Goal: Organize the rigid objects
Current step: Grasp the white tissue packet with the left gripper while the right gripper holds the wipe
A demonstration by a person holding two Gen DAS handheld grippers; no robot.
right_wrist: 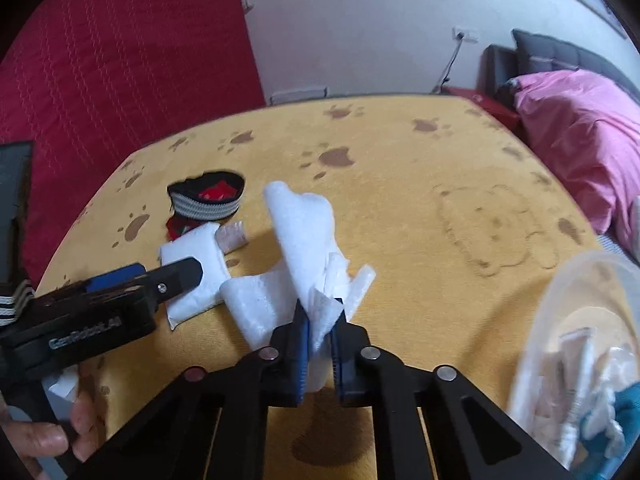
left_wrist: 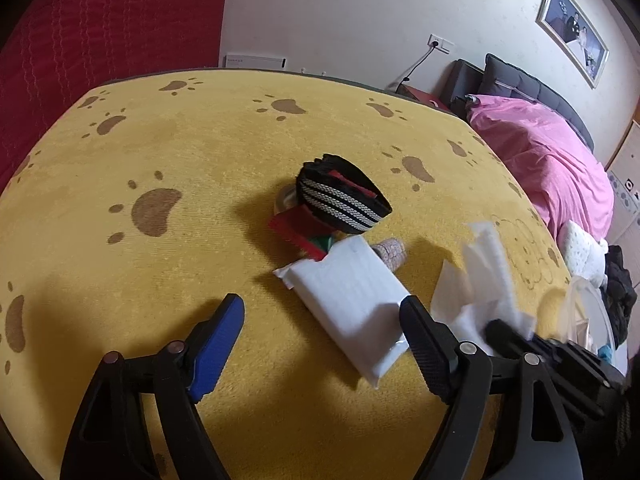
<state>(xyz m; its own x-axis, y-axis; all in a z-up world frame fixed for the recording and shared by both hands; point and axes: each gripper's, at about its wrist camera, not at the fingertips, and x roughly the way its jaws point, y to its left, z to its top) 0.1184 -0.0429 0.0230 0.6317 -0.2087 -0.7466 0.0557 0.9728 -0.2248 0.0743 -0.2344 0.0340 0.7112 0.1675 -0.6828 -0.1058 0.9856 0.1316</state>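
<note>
My right gripper [right_wrist: 320, 312] is shut on a bunch of white foam wrapping sheets [right_wrist: 304, 236] and holds them above the yellow paw-print table [right_wrist: 400, 200]; the sheets also show in the left wrist view [left_wrist: 484, 276]. My left gripper [left_wrist: 320, 312] is open and empty, its right finger over a flat white foam pouch [left_wrist: 348, 300], which also shows in the right wrist view [right_wrist: 196, 264]. Behind the pouch lie a black striped band [left_wrist: 340, 196], a red item [left_wrist: 292, 228] and a small pinkish roll [left_wrist: 390, 252].
A clear plastic bin [right_wrist: 576, 344] with white wrappers and something teal stands at the table's right front. A red curtain [left_wrist: 100, 40] hangs at the left. A bed with pink bedding [left_wrist: 548, 160] is beyond the table's right edge.
</note>
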